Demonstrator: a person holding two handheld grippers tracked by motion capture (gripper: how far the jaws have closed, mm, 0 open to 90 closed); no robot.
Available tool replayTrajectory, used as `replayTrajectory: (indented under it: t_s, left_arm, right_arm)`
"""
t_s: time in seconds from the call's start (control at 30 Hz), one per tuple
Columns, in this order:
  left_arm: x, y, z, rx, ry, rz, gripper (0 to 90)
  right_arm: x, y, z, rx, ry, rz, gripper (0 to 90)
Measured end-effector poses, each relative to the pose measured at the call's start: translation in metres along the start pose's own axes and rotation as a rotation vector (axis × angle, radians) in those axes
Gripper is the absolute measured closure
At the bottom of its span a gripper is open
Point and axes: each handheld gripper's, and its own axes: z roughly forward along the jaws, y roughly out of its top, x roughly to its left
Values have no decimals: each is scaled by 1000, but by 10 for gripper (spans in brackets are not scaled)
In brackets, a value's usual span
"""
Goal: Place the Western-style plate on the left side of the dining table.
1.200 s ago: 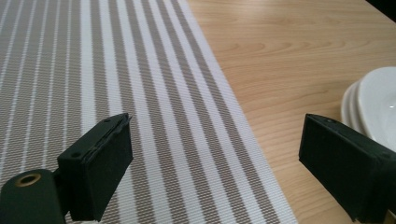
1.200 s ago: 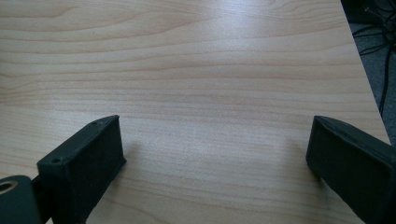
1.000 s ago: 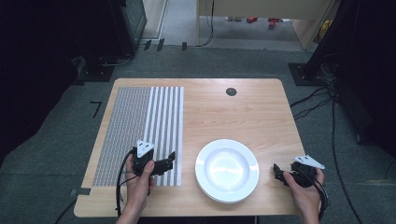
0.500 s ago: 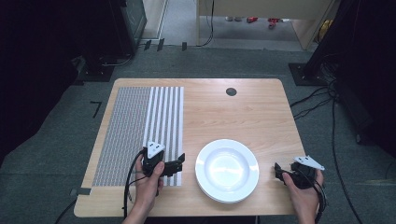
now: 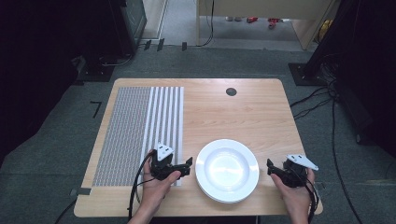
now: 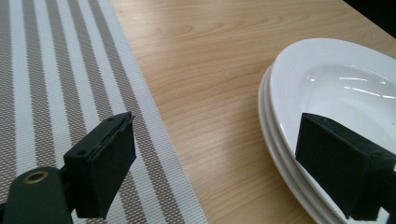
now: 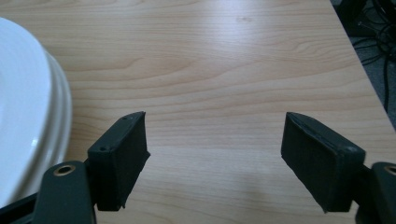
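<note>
Stacked round white ceramic plates (image 5: 227,170) are sitting near the wooden counter's (image 5: 243,109) front edge. Left tongs (image 5: 187,166), gaping wide, are straddling their rim; right tongs (image 5: 271,167) are waiting wide alongside. Closing should catch the top rim alone.

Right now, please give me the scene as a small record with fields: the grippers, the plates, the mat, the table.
left gripper: open, beside the plates' left rim, one jaw over the mat's edge
right gripper: open, right of the plates, apart from them
plates: white, stacked, empty on top
placemat: grey and white stripes, flat on the table's left part
table: light wood, dark round cap near the far edge
</note>
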Motion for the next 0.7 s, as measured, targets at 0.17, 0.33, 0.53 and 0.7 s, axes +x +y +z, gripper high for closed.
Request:
replayTrajectory:
  t_s: [0.17, 0.33, 0.53, 0.7]
  left_arm:
    - [-5, -1, 2, 10, -26, -1, 128]
    - [-10, -3, 5, 22, -45, -1, 135]
    - [-15, -6, 7, 25, -62, -1, 218]
    - [-21, -9, 9, 33, -75, 6, 280]
  right_arm:
    - [15, 2, -4, -21, 16, -2, 301]
    - [26, 3, -5, -27, 55, -21, 459]
    - [34, 1, -5, -53, 111, -18, 569]
    - [34, 1, -9, -87, 123, 10, 590]
